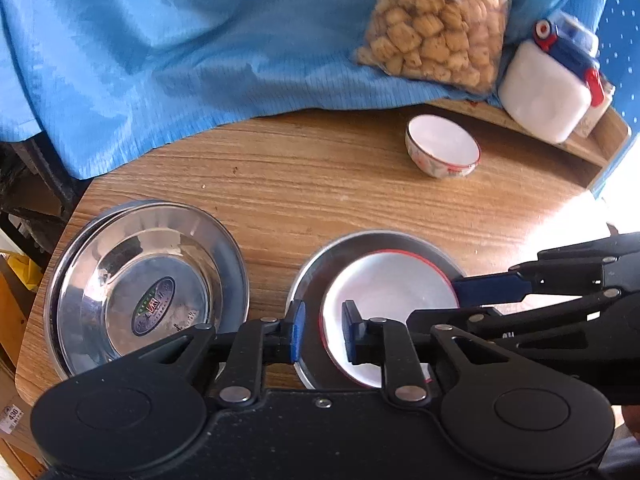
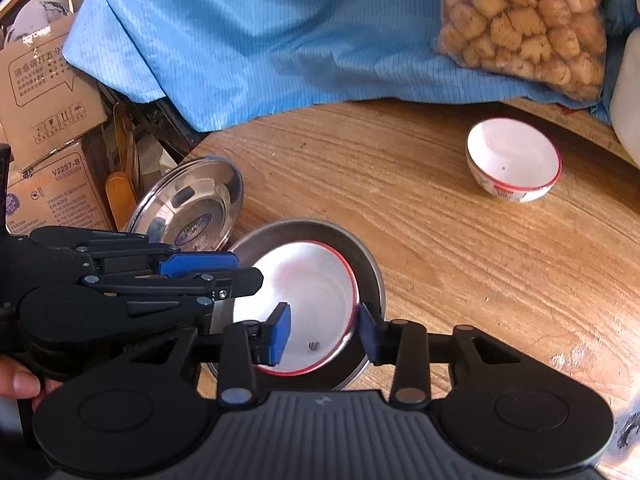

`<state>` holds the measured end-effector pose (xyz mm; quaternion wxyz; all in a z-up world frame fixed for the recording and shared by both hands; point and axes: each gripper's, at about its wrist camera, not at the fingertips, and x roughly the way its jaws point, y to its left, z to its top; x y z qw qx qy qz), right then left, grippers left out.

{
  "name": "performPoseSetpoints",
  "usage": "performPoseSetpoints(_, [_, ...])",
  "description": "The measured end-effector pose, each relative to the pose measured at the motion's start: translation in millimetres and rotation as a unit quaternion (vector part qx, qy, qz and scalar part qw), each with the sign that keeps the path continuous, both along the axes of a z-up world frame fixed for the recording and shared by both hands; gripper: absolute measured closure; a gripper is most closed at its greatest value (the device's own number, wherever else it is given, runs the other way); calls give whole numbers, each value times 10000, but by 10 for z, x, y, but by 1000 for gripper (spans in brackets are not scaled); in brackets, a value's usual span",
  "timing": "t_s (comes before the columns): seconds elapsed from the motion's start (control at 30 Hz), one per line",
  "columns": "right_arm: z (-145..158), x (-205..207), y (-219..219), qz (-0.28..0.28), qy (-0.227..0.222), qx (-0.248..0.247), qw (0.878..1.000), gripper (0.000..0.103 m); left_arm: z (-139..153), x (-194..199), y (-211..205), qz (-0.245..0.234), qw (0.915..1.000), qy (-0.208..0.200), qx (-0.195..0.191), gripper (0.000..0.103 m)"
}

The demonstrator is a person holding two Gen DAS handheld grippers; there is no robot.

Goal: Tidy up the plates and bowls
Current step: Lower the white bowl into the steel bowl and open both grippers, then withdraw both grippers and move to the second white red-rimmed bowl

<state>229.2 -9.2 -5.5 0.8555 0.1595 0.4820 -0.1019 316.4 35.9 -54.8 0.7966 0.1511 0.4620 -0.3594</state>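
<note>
Near rim of the red-rimmed white bowl (image 1: pixel 384 300) behind the left gripper (image 1: pixel 322 330); snack bag (image 2: pixel 524 20) cut off at top

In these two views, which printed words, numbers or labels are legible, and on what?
"V2287-B": lower cardboard box.
"436": tag below the table edge.
Chinese print on upper cardboard box: too small to read.
Oval sticker in the steel plate: blurred.
Red mark on small bowl: unreadable.
</note>
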Motion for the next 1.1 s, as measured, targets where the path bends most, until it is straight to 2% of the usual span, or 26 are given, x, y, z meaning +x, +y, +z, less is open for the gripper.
performPoseSetpoints(0.13, [69, -27, 4, 34, -197, -88, 9998, 49, 84, -15, 42, 69, 9999, -23, -92, 78])
performPoseSetpoints(0.17, [89, -34, -1, 23, -254, -116, 9996, 43, 111, -21, 53, 115, 9999, -103, -75, 73])
performPoseSetpoints(0.2, [104, -41, -7, -17, -290, -154, 9995, 36, 140, -22, 69, 202, 9995, -217, -48, 63])
performPoseSetpoints(0.23, [116, -52, -25, -72, -331, -168, 9993, 33, 158, -15, 88, 268, 9993, -268, -64, 55])
performPoseSetpoints(0.37, [117, -67, -86, -219, -405, -86, 9989, 23, 203, 47, 137, 529, 9980, -271, -211, 42])
performPoseSetpoints(0.43, [116, -73, -119, -325, -401, -140, 9986, 17, 191, 59, 122, 693, 9966, -424, -132, 25])
performPoseSetpoints(0.47, [110, -76, -136, -391, -395, -164, 9983, 7, 188, 67, 127, 790, 9955, -508, -85, 19])
performPoseSetpoints(0.5, [103, -76, -160, -463, -373, -193, 9980, 0, 180, 78, 126, 918, 9941, -584, -23, 10])
performPoseSetpoints(0.53, [97, -77, -180, -536, -356, -241, 9976, 0, 176, 96, 128, 1012, 9930, -605, 4, 4])
performPoseSetpoints(0.7, [96, -84, -223, -666, -385, -419, 9962, 0, 174, 165, 136, 1244, 9905, -577, -21, 2])
performPoseSetpoints(0.9, [115, -81, -288, -792, -473, -575, 9941, 0, 163, 189, 50, 1229, 9905, -621, 1, 1])
performPoseSetpoints(1.1, [61, -128, -542, -1435, -358, -621, 9871, 0, 134, 203, -65, 1158, 9913, -624, 93, 1])
